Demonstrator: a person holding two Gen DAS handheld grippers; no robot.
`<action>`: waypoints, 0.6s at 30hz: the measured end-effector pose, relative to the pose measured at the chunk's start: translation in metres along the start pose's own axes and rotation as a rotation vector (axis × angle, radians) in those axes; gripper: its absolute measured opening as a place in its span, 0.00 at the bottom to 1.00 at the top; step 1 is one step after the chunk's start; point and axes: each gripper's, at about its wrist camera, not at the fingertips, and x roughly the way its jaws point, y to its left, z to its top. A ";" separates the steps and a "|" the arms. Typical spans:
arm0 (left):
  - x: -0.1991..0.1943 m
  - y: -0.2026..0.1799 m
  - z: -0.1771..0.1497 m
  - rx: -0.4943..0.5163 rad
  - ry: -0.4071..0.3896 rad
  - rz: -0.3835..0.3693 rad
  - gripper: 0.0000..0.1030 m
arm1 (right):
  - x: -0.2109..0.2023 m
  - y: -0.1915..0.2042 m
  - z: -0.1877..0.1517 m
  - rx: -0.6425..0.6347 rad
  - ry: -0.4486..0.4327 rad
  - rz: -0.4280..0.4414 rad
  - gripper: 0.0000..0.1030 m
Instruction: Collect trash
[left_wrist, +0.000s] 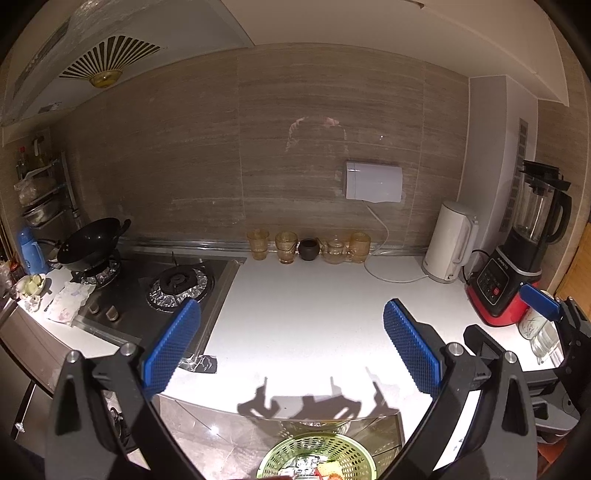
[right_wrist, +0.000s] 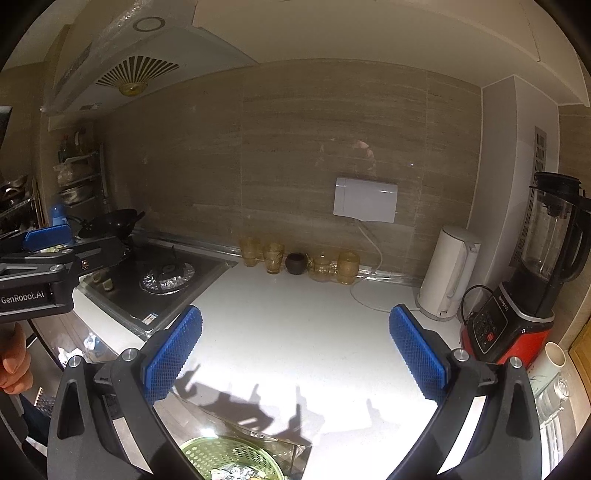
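Note:
A green perforated basket (left_wrist: 343, 448) sits below the counter edge, holding crumpled foil and food scraps; it also shows in the right wrist view (right_wrist: 207, 452). My left gripper (left_wrist: 291, 343) hangs open over the white counter (left_wrist: 306, 317) with nothing between its blue pads. My right gripper (right_wrist: 295, 350) is open and empty too, over the same counter. A small scrap of crumpled foil (left_wrist: 201, 363) lies at the counter's front edge beside the stove. A patterned paper towel (left_wrist: 70, 302) lies left of the stove, with crumpled tissue (left_wrist: 33, 304) next to it.
A gas stove (left_wrist: 177, 284) with a black wok (left_wrist: 90, 242) is at the left. Amber glasses (left_wrist: 286, 245) and a dark pot (left_wrist: 308, 249) line the wall. A white kettle (left_wrist: 448, 243) and red blender (left_wrist: 509, 288) stand right. A person's hand (right_wrist: 14, 363) shows at the left.

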 end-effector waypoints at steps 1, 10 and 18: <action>0.000 0.000 0.000 0.000 0.000 -0.003 0.92 | 0.000 0.000 0.000 0.002 0.000 -0.002 0.98; 0.000 -0.001 -0.001 0.014 0.000 -0.024 0.92 | -0.005 -0.004 -0.001 0.009 -0.003 -0.022 0.98; 0.006 -0.003 0.001 0.021 0.009 -0.037 0.92 | -0.004 -0.005 -0.003 0.006 0.008 -0.035 0.98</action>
